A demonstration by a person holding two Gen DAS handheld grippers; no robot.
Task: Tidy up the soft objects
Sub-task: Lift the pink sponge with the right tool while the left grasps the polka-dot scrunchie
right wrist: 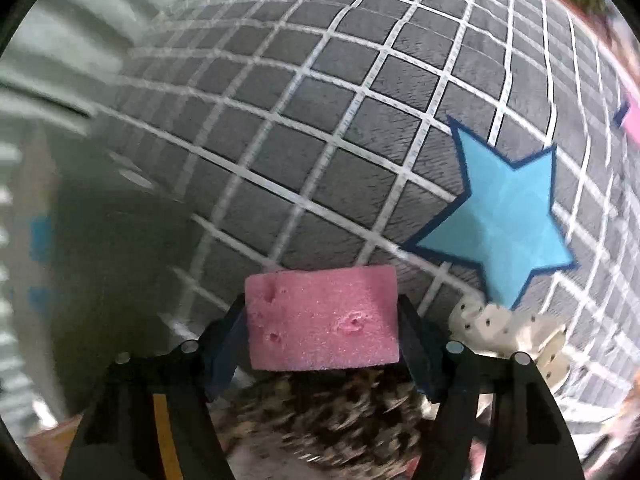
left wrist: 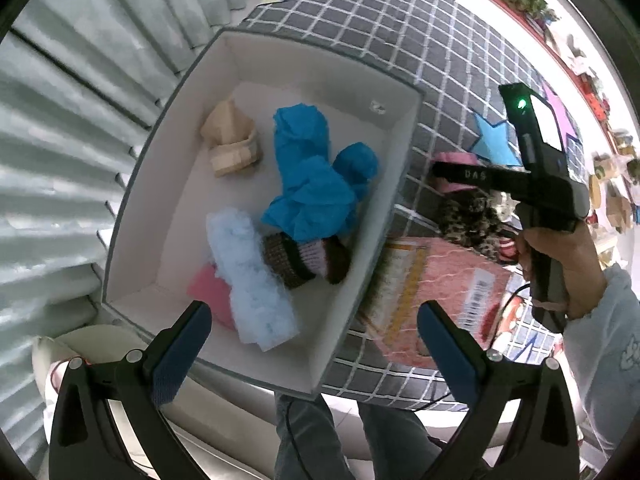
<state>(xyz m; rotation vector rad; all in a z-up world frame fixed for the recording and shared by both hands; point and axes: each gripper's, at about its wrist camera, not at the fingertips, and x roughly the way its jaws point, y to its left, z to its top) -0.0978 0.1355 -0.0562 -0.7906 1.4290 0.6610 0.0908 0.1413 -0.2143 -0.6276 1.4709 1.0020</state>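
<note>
A white open box [left wrist: 404, 148] sits on the grey checked tablecloth [left wrist: 400, 20]. It holds a blue crumpled cloth [left wrist: 308, 176], a beige knit piece [left wrist: 232, 144], a light blue fluffy piece [left wrist: 252, 276], a striped knit sock [left wrist: 304, 256] and a pink piece [left wrist: 210, 290]. My left gripper [left wrist: 316, 344] is open and empty above the box's near edge. My right gripper [right wrist: 322, 344] is shut on a pink sponge [right wrist: 322, 320] and holds it above the cloth; it also shows in the left wrist view [left wrist: 454, 174], right of the box.
A leopard-print soft item [left wrist: 470, 216] and a pink packaged item [left wrist: 444, 288] lie right of the box. A blue star [right wrist: 504, 220] is on the cloth. A white perforated object [right wrist: 516, 336] lies by the right gripper. A curtain [left wrist: 60, 120] hangs at the left.
</note>
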